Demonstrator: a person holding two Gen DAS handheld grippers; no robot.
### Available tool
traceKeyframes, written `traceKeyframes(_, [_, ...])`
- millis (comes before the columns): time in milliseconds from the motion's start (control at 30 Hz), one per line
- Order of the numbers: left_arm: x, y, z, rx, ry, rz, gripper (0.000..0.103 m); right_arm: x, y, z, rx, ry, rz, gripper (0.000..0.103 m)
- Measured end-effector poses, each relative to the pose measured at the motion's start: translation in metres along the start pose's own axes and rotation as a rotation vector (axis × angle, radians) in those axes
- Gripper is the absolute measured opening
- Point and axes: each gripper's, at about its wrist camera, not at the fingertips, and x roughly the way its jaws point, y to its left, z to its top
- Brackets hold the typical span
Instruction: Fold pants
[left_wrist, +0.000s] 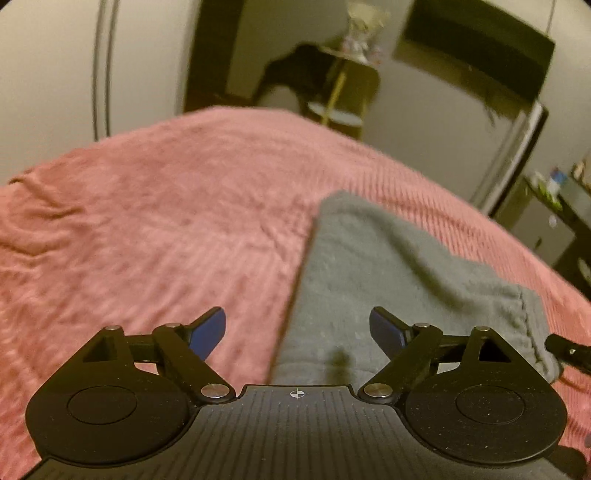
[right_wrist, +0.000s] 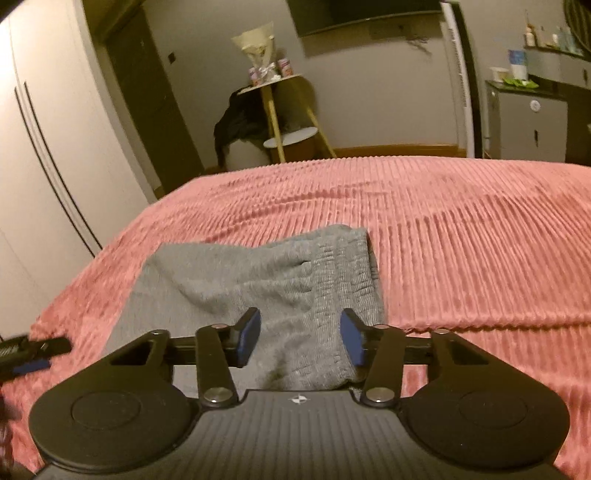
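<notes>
No words, brand names or numbers can be read in either view. The only sign is a small round crosshair mark printed on the ribbed black body of the left gripper (left_wrist: 297, 332), near its front edge, and one like it on the right gripper (right_wrist: 300, 339). The far shelf items are too blurred to read.

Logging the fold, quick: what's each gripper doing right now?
Left gripper: open, holding nothing, above the grey pants.
Right gripper: jaws partly open, nothing clamped; pants lie loose beneath.
</notes>
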Motion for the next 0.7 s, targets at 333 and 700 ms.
traceKeyframes(333, [0.039,-0.009,-0.024,0.193,0.194,0.022,0.070,0.027,-0.009,0.003,-0.145,0.209,-0.062,0.060])
traceKeyframes(700, [0.066,0.037,0.023,-0.048,0.231,-0.175,0.086,0.067,-0.087,0.019,0.193,0.273,0.246,0.085])
